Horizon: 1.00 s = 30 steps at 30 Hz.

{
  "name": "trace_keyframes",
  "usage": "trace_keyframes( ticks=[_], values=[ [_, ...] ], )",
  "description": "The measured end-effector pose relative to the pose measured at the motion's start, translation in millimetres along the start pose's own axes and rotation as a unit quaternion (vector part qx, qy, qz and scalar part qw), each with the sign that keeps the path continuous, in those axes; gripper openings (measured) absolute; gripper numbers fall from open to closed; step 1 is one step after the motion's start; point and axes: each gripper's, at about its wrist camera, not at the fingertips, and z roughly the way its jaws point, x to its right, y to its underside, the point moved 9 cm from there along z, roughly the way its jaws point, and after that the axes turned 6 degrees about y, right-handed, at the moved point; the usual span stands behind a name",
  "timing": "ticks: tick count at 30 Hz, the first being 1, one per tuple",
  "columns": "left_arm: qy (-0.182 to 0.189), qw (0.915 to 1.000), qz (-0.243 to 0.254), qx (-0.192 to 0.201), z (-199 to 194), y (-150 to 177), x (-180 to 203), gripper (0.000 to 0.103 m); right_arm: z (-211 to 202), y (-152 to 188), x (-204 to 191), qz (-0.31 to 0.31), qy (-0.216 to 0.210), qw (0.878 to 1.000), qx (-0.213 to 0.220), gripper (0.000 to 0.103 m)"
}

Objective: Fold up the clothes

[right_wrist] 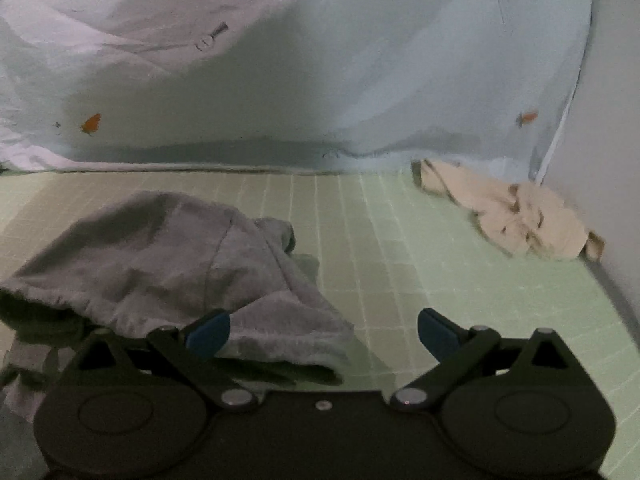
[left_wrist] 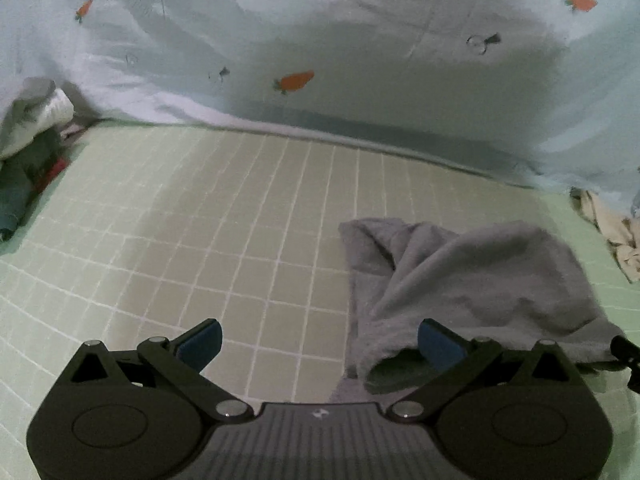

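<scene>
A crumpled grey garment (left_wrist: 472, 280) lies on the green gridded mat (left_wrist: 200, 220), to the right in the left wrist view. It also shows in the right wrist view (right_wrist: 168, 256), to the left on the mat (right_wrist: 420, 272). My left gripper (left_wrist: 320, 342) is open and empty; its right finger sits over the garment's near open hem. My right gripper (right_wrist: 324, 330) is open and empty; its left finger is over the garment's near right edge.
A beige crumpled garment (right_wrist: 516, 216) lies at the far right of the mat by the wall, also in the left wrist view (left_wrist: 612, 232). A pile of white and dark clothes (left_wrist: 28, 144) sits at the far left. A pale blue carrot-print sheet (left_wrist: 320, 60) hangs behind.
</scene>
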Motion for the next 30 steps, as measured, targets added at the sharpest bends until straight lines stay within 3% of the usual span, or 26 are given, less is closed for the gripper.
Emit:
trace_keyframes(
  ticks=[9,17,21,30],
  values=[
    [-0.019,0.9939,0.017,-0.107,46.4,37.6,-7.4,0.103,33.4,34.6,-2.1,0.013,-0.002,0.996,-0.091,0.101],
    [-0.021,0.9976,0.023,-0.062,9.1,26.3,-5.9,0.103,11.7,30.7,2.9,0.018,-0.02,0.997,-0.069,0.102],
    [-0.023,0.9984,0.014,-0.05,-16.2,35.6,-12.6,0.103,-6.7,40.6,12.2,0.025,-0.031,0.997,-0.069,0.103],
    [-0.023,0.9951,-0.041,-0.087,-58.7,99.8,-46.1,0.103,-38.2,91.6,25.3,0.048,-0.053,0.99,-0.121,0.103]
  ],
)
